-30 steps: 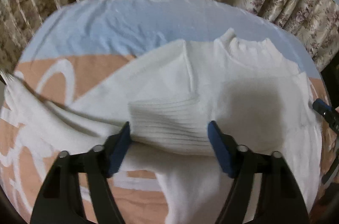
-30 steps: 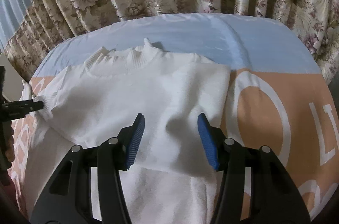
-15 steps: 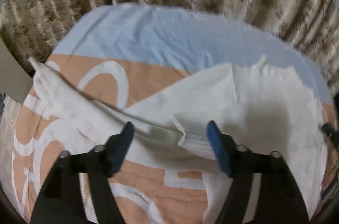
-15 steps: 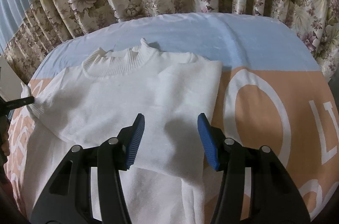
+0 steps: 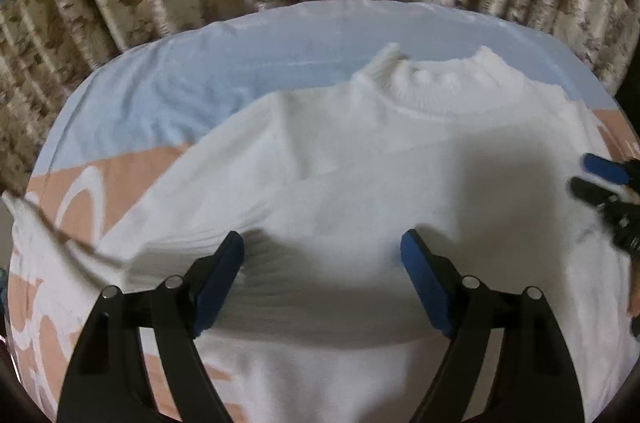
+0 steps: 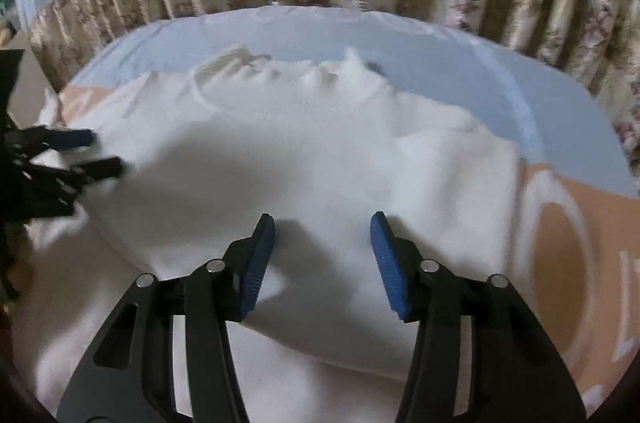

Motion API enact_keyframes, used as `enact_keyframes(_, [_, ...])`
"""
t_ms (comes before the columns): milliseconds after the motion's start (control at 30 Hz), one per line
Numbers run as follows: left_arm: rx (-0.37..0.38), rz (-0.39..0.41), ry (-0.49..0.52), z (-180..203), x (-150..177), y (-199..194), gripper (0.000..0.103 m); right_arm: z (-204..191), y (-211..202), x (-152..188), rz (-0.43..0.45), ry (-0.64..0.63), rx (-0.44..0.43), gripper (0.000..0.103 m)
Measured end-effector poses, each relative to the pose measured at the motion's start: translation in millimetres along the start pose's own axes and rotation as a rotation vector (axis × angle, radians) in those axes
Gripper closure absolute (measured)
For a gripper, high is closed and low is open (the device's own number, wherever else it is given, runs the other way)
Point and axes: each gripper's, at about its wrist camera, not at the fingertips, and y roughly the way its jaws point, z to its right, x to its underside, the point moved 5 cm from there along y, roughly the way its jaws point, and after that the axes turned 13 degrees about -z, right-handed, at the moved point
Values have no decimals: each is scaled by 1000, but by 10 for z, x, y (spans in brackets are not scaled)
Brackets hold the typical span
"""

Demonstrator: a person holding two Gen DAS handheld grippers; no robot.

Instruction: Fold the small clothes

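1. Our left gripper [image 5: 322,263] has its fingers [image 5: 218,277] spread wide, holding nothing.
2. Our right gripper [image 6: 322,253] likewise has its fingers wide, holding nothing.
3. The white sweater [image 5: 360,163] lies beneath and ahead of both, on the bed [image 5: 180,71].

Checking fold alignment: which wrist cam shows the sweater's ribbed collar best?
Left wrist view. The ribbed collar sits near centre there, its ridges readable and the full arc visible on the white sweater. In the right wrist view the collar is motion-blurred and foreshortened; only lumpy bumps along its rim show.
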Motion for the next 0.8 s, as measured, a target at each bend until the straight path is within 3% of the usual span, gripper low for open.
enact_keyframes(67, [-2,-3,-35,-164,37,6,21,211,-27,59,5,32,24,53])
enact_keyframes(167, [-15,1,-62,-312,65,-41,21,454,-86,133,16,88,-34,63])
enact_keyframes(233, [-30,9,-79,-349,81,-127,21,550,-165,129,34,112,-6,55])
enact_keyframes(333, [64,21,-125,-299,-26,-238,14,675,-278,19,77,189,-104,45])
enact_keyframes(500, [103,22,-85,104,-345,-164,14,410,-133,-324,77,87,-70,45])
enact_keyframes(567, [75,9,-67,199,-418,-44,14,320,-7,-416,56,63,-60,45])
enact_keyframes(700, [9,-13,-73,126,-440,134,14,381,148,-384,21,65,-6,50])
enact_keyframes(800, [23,-27,-115,-68,-343,197,13,440,102,-319,25,70,-6,51])
